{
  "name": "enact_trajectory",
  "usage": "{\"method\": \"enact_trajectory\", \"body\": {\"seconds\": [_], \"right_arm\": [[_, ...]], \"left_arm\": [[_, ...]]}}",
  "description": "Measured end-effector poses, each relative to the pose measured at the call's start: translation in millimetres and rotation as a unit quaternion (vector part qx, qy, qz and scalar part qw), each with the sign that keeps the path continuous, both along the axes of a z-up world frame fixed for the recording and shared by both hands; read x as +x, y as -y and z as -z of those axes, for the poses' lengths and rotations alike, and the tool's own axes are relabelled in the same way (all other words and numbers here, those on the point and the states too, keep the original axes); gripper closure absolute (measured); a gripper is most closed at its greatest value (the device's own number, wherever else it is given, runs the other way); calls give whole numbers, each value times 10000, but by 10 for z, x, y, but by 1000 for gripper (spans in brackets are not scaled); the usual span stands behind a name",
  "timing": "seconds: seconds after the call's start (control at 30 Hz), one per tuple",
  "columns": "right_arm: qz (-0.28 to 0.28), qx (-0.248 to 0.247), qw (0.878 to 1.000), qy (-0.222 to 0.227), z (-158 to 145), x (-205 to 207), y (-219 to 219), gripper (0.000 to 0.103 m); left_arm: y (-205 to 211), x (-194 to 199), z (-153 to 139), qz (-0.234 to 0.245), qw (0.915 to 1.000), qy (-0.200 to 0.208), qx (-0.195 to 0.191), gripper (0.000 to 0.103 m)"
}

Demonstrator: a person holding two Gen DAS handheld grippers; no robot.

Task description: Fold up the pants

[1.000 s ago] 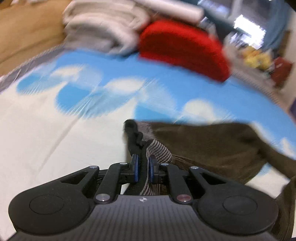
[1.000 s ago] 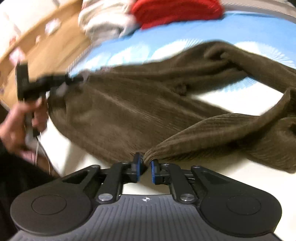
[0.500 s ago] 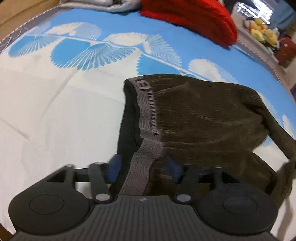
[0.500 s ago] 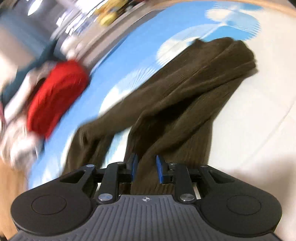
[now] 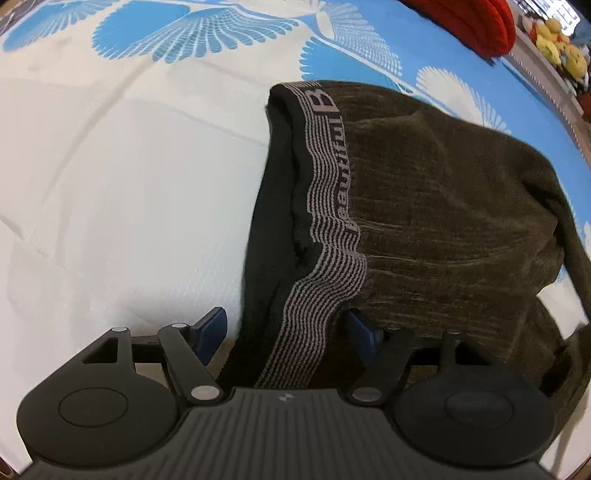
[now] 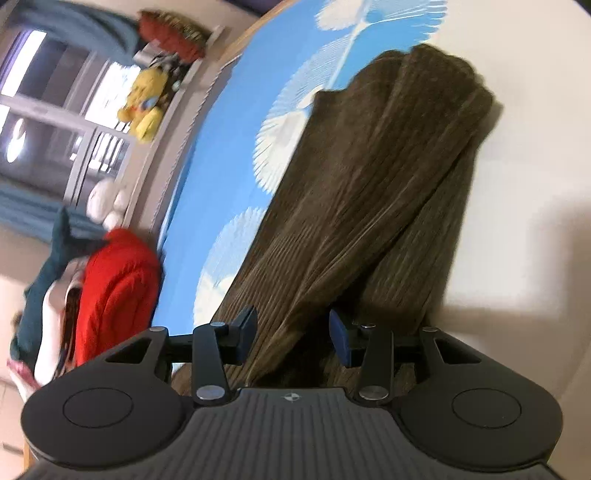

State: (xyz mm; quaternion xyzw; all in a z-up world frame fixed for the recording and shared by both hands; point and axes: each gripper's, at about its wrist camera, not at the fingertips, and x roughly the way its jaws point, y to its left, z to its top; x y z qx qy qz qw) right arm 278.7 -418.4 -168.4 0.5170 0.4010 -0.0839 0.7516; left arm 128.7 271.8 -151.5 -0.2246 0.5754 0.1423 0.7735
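Note:
Brown corduroy pants (image 5: 436,206) lie on a white and blue bedspread (image 5: 122,184). Their striped grey waistband (image 5: 325,206) runs down between the blue pads of my left gripper (image 5: 288,332), which is open with its fingers on either side of the band. In the right wrist view the two pant legs (image 6: 369,206) lie one over the other and stretch away from me. My right gripper (image 6: 293,338) is open over them, with the cloth between its jaws but not pinched.
A red knitted garment (image 5: 465,18) lies at the far edge of the bed, also in the right wrist view (image 6: 114,288). Yellow plush toys (image 6: 144,99) sit on a ledge by a window. The bedspread (image 6: 517,221) lies right of the legs.
Both grippers were shut on the pants a second ago and have opened, letting the cloth go. The pants now lie flat, and the right wrist view has swung along the legs.

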Motion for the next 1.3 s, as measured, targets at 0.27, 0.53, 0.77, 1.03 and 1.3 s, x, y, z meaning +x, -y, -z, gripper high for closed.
{"method": "enact_trajectory", "body": {"seconds": [0.27, 0.53, 0.77, 1.03, 1.3], "right_arm": [[305, -347, 9989, -55, 16, -84, 243, 103], [-63, -452, 9987, 230, -297, -433, 405, 102], [-473, -600, 9968, 241, -327, -551, 221, 69], [-427, 18, 9990, 91, -68, -255, 98, 59], [10, 326, 9994, -86, 185, 48, -68, 60]], "left_arm": [[164, 3, -62, 571, 9970, 277, 441, 75], [13, -238, -406, 85, 9939, 1038, 353, 89], [155, -287, -574, 118, 9904, 1027, 920, 89], [-6, -199, -313, -42, 9973, 487, 547, 76], [-124, -79, -106, -91, 9998, 147, -53, 46]]}}
